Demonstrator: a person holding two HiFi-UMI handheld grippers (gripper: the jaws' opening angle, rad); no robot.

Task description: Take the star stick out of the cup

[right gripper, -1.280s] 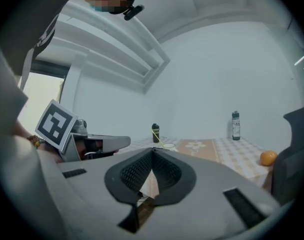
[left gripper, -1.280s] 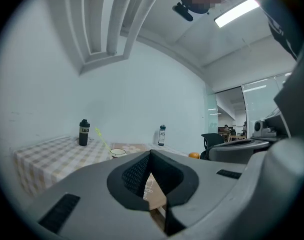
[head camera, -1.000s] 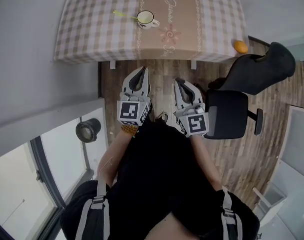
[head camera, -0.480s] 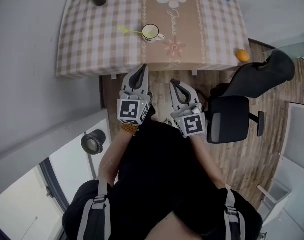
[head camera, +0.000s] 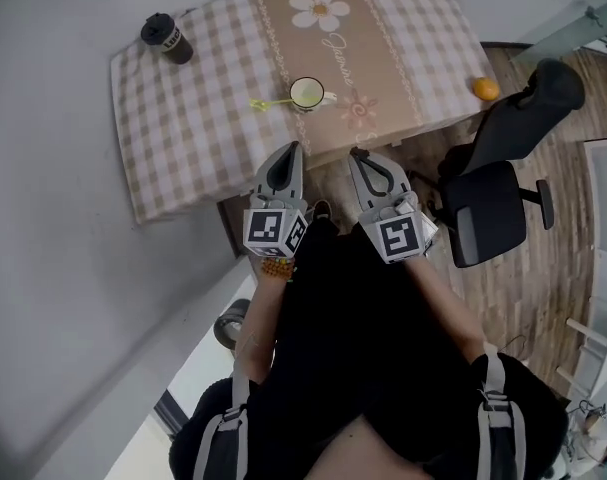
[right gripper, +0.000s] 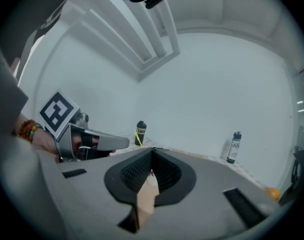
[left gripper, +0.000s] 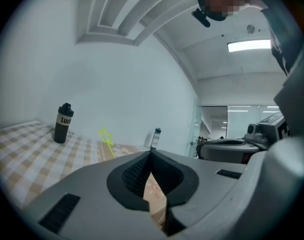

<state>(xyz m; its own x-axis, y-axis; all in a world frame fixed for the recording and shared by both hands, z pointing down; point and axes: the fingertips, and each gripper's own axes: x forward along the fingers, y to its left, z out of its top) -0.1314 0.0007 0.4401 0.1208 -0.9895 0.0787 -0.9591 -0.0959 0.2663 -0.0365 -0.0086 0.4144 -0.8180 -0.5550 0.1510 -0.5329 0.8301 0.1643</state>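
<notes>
Checked table (head camera: 198, 128), cup (head camera: 307, 94) with stick (head camera: 267, 103) at twelve o'clock; left gripper (head camera: 292, 150) and right gripper (head camera: 359, 156) hover short, jaws together, empty.

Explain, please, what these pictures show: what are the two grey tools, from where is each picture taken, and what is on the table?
A person stands at a table and holds a tool in each hand: the left hand-held gripper and the right hand-held gripper. The head view comes from a camera on the person's head, looking down. Each gripper view comes from a camera riding on that tool, looking along its jaws. Both pairs of jaws are together and hold nothing. On the table are a white cup with a yellow-green star stick in it, a dark bottle, a second bottle and an orange at its right edge.
</notes>
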